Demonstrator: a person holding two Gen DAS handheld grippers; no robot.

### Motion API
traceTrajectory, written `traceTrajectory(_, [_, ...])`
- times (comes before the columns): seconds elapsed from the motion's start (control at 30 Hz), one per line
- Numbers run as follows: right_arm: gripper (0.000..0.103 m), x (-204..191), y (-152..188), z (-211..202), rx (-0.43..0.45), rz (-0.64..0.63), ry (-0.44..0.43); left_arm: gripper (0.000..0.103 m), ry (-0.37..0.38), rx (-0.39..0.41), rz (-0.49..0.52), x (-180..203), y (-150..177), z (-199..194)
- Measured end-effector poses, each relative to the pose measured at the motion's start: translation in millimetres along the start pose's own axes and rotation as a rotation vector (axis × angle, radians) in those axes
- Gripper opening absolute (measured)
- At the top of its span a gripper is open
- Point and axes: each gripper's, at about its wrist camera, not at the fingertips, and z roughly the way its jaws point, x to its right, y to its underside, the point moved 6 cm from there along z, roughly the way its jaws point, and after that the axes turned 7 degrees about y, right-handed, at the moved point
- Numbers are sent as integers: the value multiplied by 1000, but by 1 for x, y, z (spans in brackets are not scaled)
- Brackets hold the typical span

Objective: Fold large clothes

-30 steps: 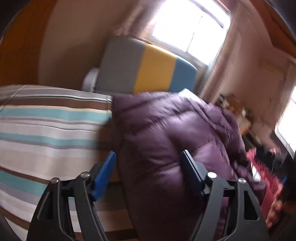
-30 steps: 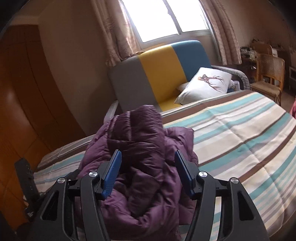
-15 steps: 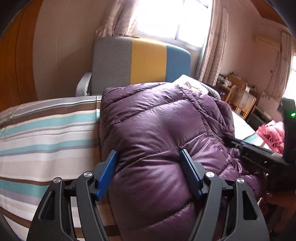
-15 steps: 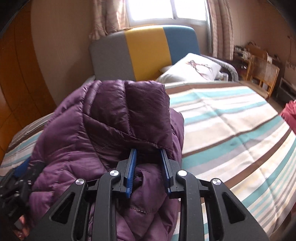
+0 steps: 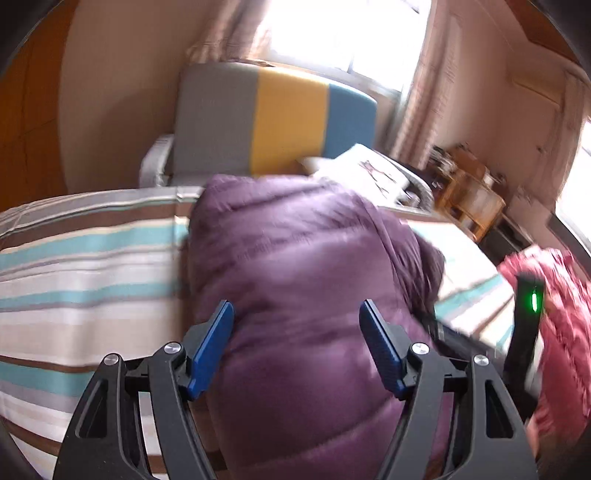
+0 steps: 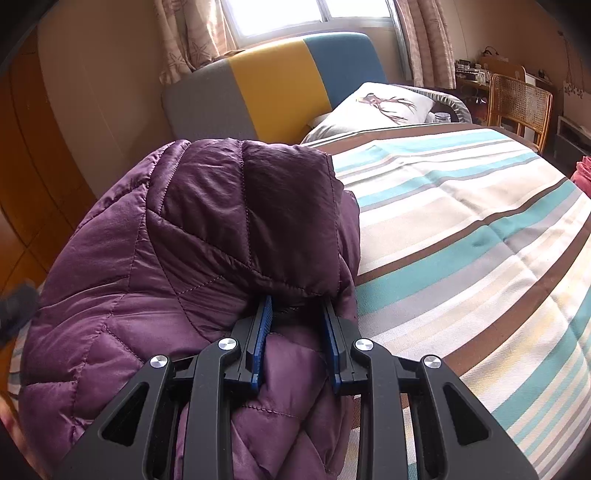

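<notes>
Right gripper [image 6: 295,325]: blue pads clamped on a fold of the purple quilted puffer jacket [image 6: 207,236], fabric bunched between narrow jaws.
Left gripper [image 5: 297,339]: jaws wide apart, straddling the jacket's padded bulk [image 5: 295,266]; pads close to the fabric on both sides, contact unclear in the motion blur.
Jacket: heaped in a mound at the near edge of the bed, hood or collar panel draped over the top.
Surface: bed covered in a striped bedspread [image 6: 461,236] of teal, brown, grey and cream bands, lying smooth beyond the jacket.
Head of bed: sofa chair [image 6: 280,92] with grey, yellow and blue back panels; white cushion with a bird print [image 6: 384,105] leaning against it.
Room: beige walls, bright window [image 6: 306,14] with patterned curtains [image 6: 192,40], wooden panelling [image 6: 33,177] at left, rattan chair [image 6: 517,103] at the far corner.
Side of bed: pink-red garment [image 5: 561,317] bunched in the left wrist view, beside a black device with a green light [image 5: 532,302].
</notes>
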Motion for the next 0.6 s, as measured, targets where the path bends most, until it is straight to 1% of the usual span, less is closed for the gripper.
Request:
traceTrajectory(0.1, [26, 0, 2, -2, 7, 4, 3, 70, -29, -8, -1, 4, -22, 12])
traceTrajectory(0.17, [26, 2, 1, -2, 7, 7, -1, 70, -74, -32, 45, 10, -31, 29])
traceTrajectory(0.23, [26, 2, 1, -2, 7, 9, -4, 70, -129, -72, 82, 10, -32, 49])
traceTrajectory(0.27, [26, 2, 2, -2, 8, 9, -4, 71, -155, -115, 98, 9, -27, 63])
traceTrajectory(0.3, [26, 2, 2, -2, 9, 10, -5, 73, -171, -128, 113, 7, -21, 74])
traceTrajectory(0.47, [26, 4, 3, 1, 2, 12, -16, 73, -216, -69, 153, 4, -4, 86])
traceTrajectory(0.6, [26, 6, -3, -6, -5, 3, -25, 74, -208, -55, 148, 4, -2, 83])
